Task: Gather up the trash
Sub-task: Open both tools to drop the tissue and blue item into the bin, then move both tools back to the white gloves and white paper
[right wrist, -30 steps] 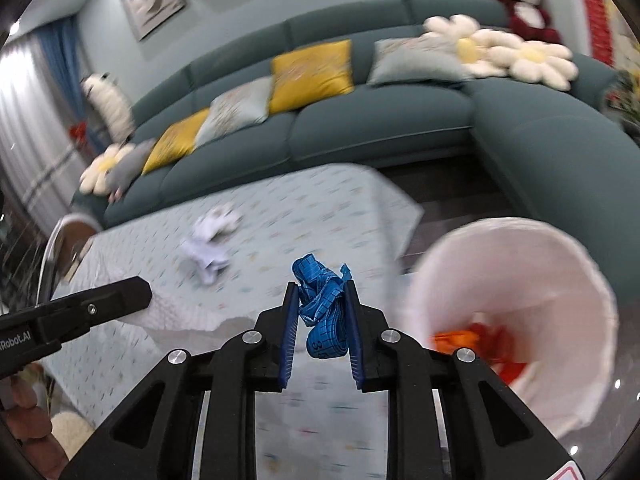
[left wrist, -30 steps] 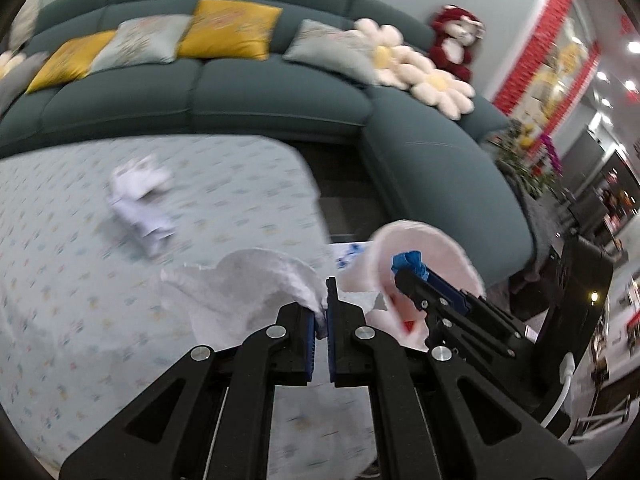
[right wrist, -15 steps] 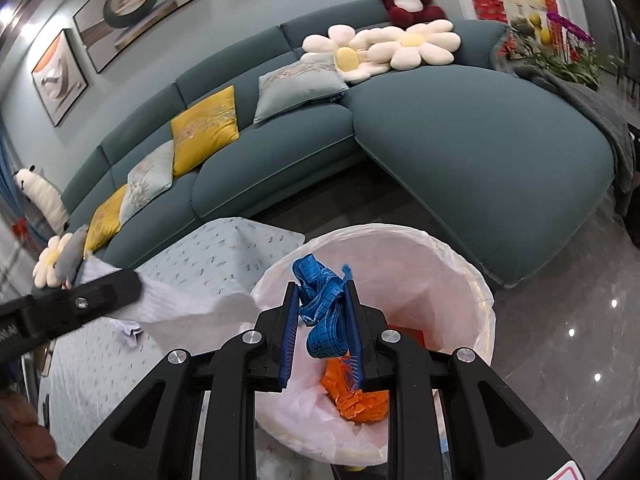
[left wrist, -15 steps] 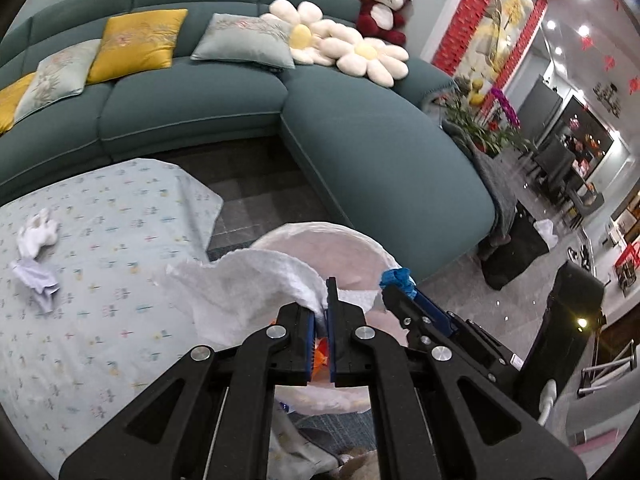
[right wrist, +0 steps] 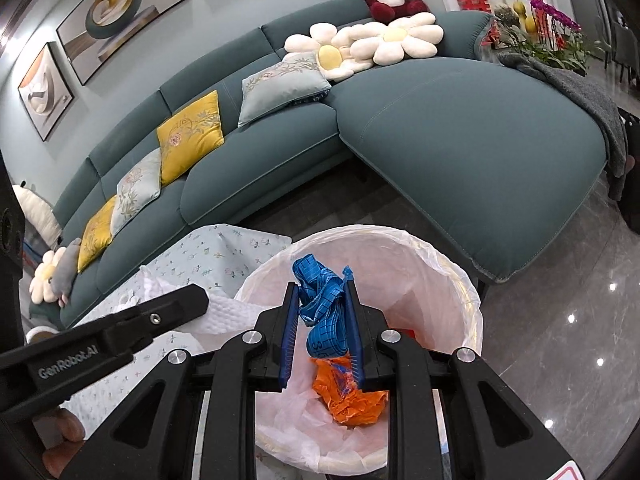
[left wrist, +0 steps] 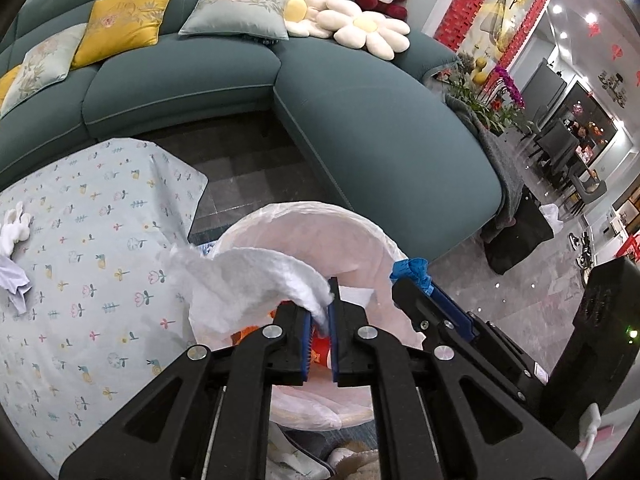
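My left gripper (left wrist: 320,308) is shut on a white paper towel (left wrist: 244,280) and holds it over the white-lined trash bin (left wrist: 360,224). My right gripper (right wrist: 322,300) is shut on a crumpled blue measuring tape (right wrist: 324,308) above the same bin (right wrist: 460,280). Orange trash (right wrist: 352,400) lies at the bin's bottom. The right gripper's fingers (left wrist: 416,292) show in the left wrist view over the bin's right rim. The left gripper's finger (right wrist: 120,328) shows in the right wrist view, at the bin's left.
A table with a flowered cloth (left wrist: 80,260) stands left of the bin, with crumpled white tissue (left wrist: 12,248) on it. A teal sectional sofa (left wrist: 360,120) with cushions curves behind. Glossy floor (right wrist: 560,340) lies right of the bin.
Both grippers have swung right from over the table to above the bin, carrying the towel and the tape. The left jaws look slightly wider now.
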Available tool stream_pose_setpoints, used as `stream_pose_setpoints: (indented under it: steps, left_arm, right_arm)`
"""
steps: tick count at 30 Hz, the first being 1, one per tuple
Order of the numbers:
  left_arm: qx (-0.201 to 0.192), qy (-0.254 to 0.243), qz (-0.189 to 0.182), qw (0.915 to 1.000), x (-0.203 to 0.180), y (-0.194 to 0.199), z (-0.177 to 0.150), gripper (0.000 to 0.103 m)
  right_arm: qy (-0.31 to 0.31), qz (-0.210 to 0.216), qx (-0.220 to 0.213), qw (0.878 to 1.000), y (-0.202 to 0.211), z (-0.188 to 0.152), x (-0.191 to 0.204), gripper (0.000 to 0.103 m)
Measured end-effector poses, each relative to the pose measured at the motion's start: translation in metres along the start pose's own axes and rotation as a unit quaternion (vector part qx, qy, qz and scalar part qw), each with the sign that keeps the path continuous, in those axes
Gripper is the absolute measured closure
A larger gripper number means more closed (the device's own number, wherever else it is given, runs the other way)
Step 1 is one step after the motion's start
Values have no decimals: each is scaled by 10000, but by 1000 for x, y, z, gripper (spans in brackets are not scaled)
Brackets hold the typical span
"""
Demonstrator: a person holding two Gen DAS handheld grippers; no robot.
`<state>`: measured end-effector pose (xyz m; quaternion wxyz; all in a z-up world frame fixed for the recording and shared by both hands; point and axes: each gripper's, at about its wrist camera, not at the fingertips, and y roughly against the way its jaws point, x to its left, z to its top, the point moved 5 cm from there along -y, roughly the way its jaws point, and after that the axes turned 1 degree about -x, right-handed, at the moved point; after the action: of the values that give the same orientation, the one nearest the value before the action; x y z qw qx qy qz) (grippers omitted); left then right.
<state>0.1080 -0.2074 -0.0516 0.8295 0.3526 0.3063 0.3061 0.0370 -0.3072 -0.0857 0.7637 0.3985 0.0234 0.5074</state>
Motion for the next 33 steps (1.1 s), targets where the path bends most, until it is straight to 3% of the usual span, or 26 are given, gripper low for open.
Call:
stream_pose_setpoints:
  steps: [4, 8, 13, 19, 26, 29, 33]
  left_arm:
    - [45, 89, -9, 9999, 3, -3, -1, 90]
    - [-7, 111, -21, 9999, 6, 1, 0, 68]
    - [-80, 115, 3, 9999, 7, 5, 3, 61]
    - [-93, 224, 68, 9997, 16, 7, 3, 60]
    - [-169, 408, 234, 9988, 34, 15, -2, 52]
    - [-252, 539, 407, 9974, 50, 22, -7, 45]
    - [-324, 679, 665, 9949, 74, 33, -15, 43]
  right_arm:
    - [17, -24, 3, 10000, -2, 1, 2, 82]
    - [27, -47, -5, 10000, -3, 1, 2, 80]
    - [-3, -64, -58, 10000, -2, 2, 0, 78]
    - [59, -104, -45, 9999, -5, 0, 5, 78]
    - [144, -107, -84, 9998, -4, -1, 8, 67]
    - [244, -95, -76, 9996, -6, -2, 13, 63]
    - [432, -90, -94, 9990, -6, -4, 23, 58]
